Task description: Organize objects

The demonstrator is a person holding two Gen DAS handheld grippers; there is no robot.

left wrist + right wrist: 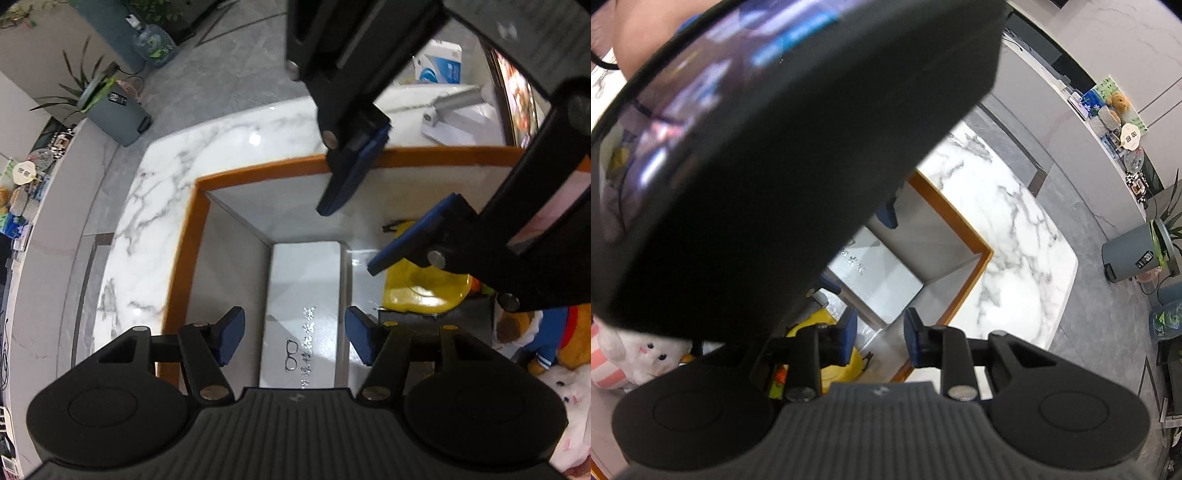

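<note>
Glasses case [304, 314]: a long, silvery-white box with a spectacles drawing and a line of printed characters on its lid; from the left wrist view it lies flat on the floor of the bin, against the left inner wall.
Bin [184, 236]: an orange-rimmed box with pale grey inner walls, standing on a white marble table [155, 206].
Bin contents, left view: the case to the left; a yellow plastic item [424, 291] just right of it; an orange-and-blue plush toy [554, 339] and a white plush [569, 406] further right.
Left gripper [293, 336]: fingers spread wide, one on each side of the case's near end, not touching it.
Right gripper, left view [373, 218]: reaching down into the bin, blue pads apart, holding nothing.
Glasses case, right view [875, 280]: same spot, in the bin's corner, partly hidden by the left tool's dark body.
Bin rim, right view [964, 280]: orange edge against the marble.
Right gripper, right view [880, 338]: fingers parted with an empty gap, over the bin's edge, the yellow item [842, 365] beside its left finger.
White plush, right view [646, 354]: at the lower left.
</note>
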